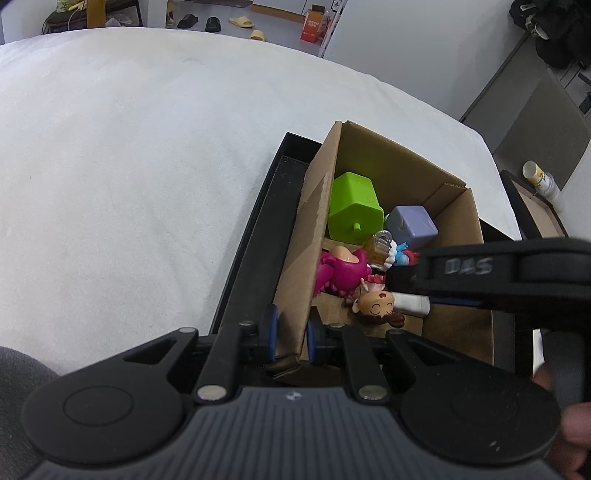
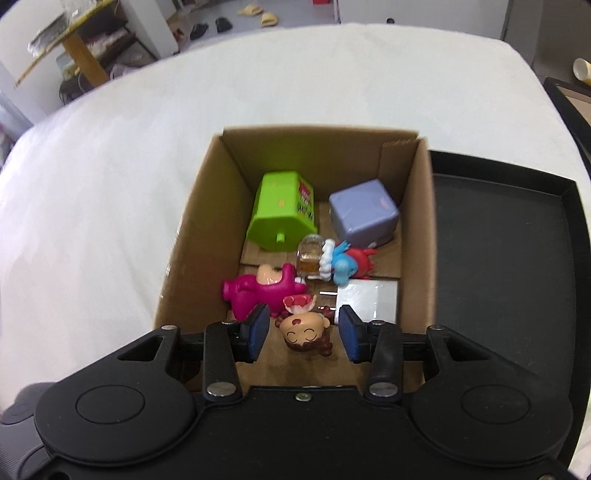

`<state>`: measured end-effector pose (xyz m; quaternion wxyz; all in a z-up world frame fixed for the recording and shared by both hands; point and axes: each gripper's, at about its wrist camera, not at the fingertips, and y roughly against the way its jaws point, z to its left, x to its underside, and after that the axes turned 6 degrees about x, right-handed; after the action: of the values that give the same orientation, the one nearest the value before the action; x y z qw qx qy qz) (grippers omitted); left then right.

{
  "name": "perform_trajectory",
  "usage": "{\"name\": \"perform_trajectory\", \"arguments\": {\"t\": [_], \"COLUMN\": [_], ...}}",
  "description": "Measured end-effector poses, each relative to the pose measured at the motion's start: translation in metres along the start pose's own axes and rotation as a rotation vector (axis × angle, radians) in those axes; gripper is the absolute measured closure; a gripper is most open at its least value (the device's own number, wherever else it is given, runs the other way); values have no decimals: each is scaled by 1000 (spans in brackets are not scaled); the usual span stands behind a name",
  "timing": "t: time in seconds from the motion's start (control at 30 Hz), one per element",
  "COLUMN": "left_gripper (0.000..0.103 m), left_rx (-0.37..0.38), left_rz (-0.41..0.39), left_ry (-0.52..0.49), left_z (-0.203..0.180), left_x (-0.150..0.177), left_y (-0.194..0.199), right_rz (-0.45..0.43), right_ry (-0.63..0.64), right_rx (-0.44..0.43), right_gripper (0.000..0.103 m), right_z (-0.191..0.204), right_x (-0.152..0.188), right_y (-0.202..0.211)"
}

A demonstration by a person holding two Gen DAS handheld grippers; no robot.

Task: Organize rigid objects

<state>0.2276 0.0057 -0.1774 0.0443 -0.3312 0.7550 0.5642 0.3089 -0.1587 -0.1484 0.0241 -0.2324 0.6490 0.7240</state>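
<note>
A cardboard box (image 2: 421, 236) (image 1: 314, 206) stands on a black tray (image 2: 498, 240) (image 1: 258, 240). In it lie a green toy (image 2: 280, 210) (image 1: 352, 208), a lilac cube (image 2: 364, 216) (image 1: 413, 223), a pink figure (image 2: 255, 291) (image 1: 341, 271), a small glass bottle (image 2: 308, 258), a blue and red figure (image 2: 347, 262), a white block (image 2: 369, 299) and a doll with a smiling face (image 2: 304, 330) (image 1: 378, 306). My left gripper (image 1: 291, 332) is shut on the box's near left wall. My right gripper (image 2: 303, 328) is open, its pads either side of the doll, apart from it.
The tray lies on a white cloth-covered surface (image 1: 129, 166). A second tray (image 2: 569, 103) sits at the right edge, with a cup (image 2: 581, 70) beyond it. The floor behind holds slippers (image 1: 242, 22) and an orange carton (image 1: 312, 26).
</note>
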Motion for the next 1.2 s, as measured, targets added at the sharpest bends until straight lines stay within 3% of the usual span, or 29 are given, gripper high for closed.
{"name": "perform_trajectory", "arguments": {"t": [0.13, 0.2, 0.33, 0.53, 0.6, 0.67, 0.77, 0.83, 0.9, 1.2], "left_gripper": [89, 89, 89, 85, 81, 70, 55, 49, 44, 26], "left_rx": [-11, -15, -22, -31, -35, -36, -50, -51, -38, -33], "left_rz": [13, 19, 21, 18, 13, 1, -22, -32, -41, -84], "left_ry": [-13, -7, -12, -33, -43, -52, -68, -80, -90, -135], "left_z": [-3, -3, -5, -11, -14, -17, -25, -31, -36, -55], "left_x": [-2, -5, -9, -12, -12, -10, -7, -4, -1, 11], "left_y": [0, 0, 6, 26, 34, 43, 55, 63, 72, 107], "right_rz": [-31, -51, -89, -145, -167, -187, -211, -234, -251, -343], "right_ry": [-32, -44, -58, -104, -126, -137, -165, -178, -194, -233], "right_rx": [-26, -31, -34, -51, -67, -75, -87, -83, -80, -79], "right_gripper": [58, 47, 46, 34, 25, 25, 15, 14, 3, 0], "right_z": [-11, -13, -19, -32, -39, -45, -54, -60, -65, -88], "right_x": [0, 2, 7, 17, 22, 27, 33, 38, 43, 65], "right_y": [18, 26, 39, 54, 60, 67, 74, 81, 88, 117]}}
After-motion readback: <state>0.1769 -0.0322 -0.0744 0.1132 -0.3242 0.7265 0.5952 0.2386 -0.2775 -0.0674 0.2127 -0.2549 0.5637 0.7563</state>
